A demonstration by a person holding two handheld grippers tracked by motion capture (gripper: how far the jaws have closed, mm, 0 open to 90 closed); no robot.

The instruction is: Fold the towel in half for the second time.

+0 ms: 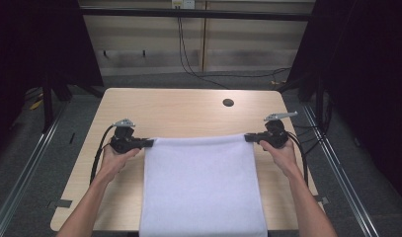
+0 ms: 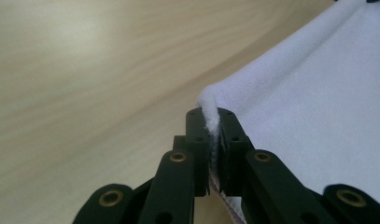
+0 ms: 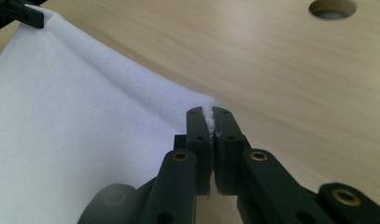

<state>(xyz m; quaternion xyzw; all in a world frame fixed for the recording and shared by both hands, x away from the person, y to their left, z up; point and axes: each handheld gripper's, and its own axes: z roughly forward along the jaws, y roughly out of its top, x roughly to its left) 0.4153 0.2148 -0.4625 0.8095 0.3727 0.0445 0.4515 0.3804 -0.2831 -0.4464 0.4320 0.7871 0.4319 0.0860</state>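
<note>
Forearms enter from the bottom of the high view, each hand carrying a hand-held gripper. Between them a white towel [image 1: 203,185] lies spread on the tabletop [image 1: 183,111], its near end hanging over the near edge. The left hand-held gripper [image 1: 150,143] has clamped the far left corner, and the right hand-held gripper [image 1: 247,138] has clamped the far right corner, so the far edge runs taut and straight between them. A round cable hole [image 1: 228,102] sits farther back on the wood, well apart from the cloth.

From the left gripper view, the black jaws of the left hand-held gripper [image 2: 213,126] are pressed together with a bunched tuft of towel [image 2: 318,107] pinched between them; the cloth falls away to the right, and bare tabletop [image 2: 85,84] shows behind it.

From the right gripper view, the right hand-held gripper [image 3: 212,123] is likewise clenched on a corner of towel [image 3: 61,135], a thin line of white fabric showing between the jaws. The other hand-held gripper [image 3: 17,11] holds the opposite corner at the upper left, and the cable hole [image 3: 332,8] lies beyond.

As a judgement: both corners are secured, so the grasping step looks complete. Carrying the far edge toward the near edge to fold the towel, then letting go, appears to remain.
</note>
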